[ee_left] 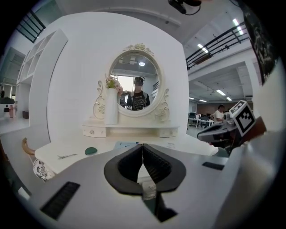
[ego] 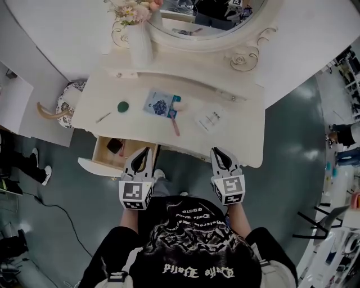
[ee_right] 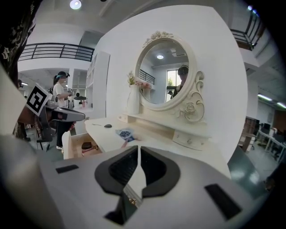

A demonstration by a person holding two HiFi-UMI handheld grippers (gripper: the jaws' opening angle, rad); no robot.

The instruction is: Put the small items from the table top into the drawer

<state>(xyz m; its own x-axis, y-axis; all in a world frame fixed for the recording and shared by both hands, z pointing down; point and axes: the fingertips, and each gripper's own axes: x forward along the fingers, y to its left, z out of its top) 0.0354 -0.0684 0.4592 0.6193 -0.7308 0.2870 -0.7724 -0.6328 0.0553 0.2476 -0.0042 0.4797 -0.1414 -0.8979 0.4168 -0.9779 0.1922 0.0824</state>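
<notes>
holds left tool [ego: 147, 151] and right tool [ego: 217, 151] pressed together, empty, near open drawer [ego: 102, 153]. faces table [ego: 236, 132] bearing green disc [ego: 123, 106] and blue packet [ego: 160, 104].

One green disc [ego: 122, 106], one blue packet [ego: 160, 104], one pink stick [ego: 175, 126] — one drawer [ego: 102, 153].

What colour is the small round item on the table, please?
The round item is dark green; head view.

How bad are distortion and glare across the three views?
Head view: mild barrel bend, the table pale and bright against the dark floor, which carries a soft sheen. Left gripper view: heavy fisheye, black corners, mirror in focus. Right gripper view: same fisheye, ceiling lamp blown out.
</notes>
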